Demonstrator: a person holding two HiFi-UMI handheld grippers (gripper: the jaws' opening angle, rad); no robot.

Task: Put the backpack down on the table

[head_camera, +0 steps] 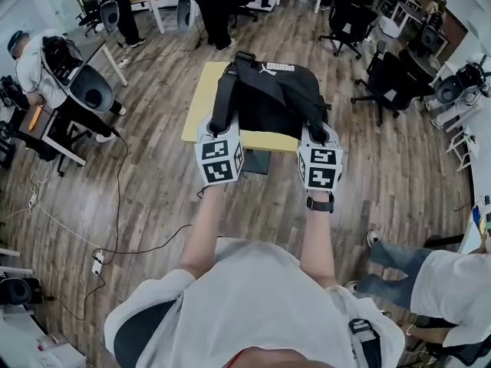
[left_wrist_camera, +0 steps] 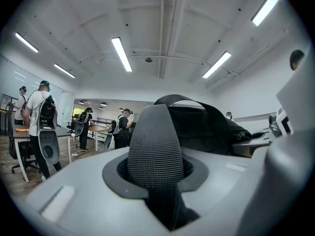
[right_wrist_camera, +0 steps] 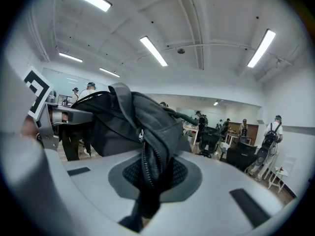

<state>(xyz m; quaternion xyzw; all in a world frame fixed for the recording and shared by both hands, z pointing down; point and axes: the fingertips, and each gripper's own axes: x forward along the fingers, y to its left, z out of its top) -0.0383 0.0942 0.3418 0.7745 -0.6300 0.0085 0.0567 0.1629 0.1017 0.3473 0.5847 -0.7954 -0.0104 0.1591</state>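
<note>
Left gripper and right gripper clamp one backpack over one table.

Table mostly hidden under the backpack, person at the right cut off by the edge, far people too small to tell

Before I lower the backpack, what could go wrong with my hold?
1. The right gripper pinches only a thin zippered fold of the backpack; it might slip out or strain the zipper.
2. The left gripper holds one strap, so the backpack could swing.
3. The backpack hangs near the front edge of the table; it may land overhanging.
</note>
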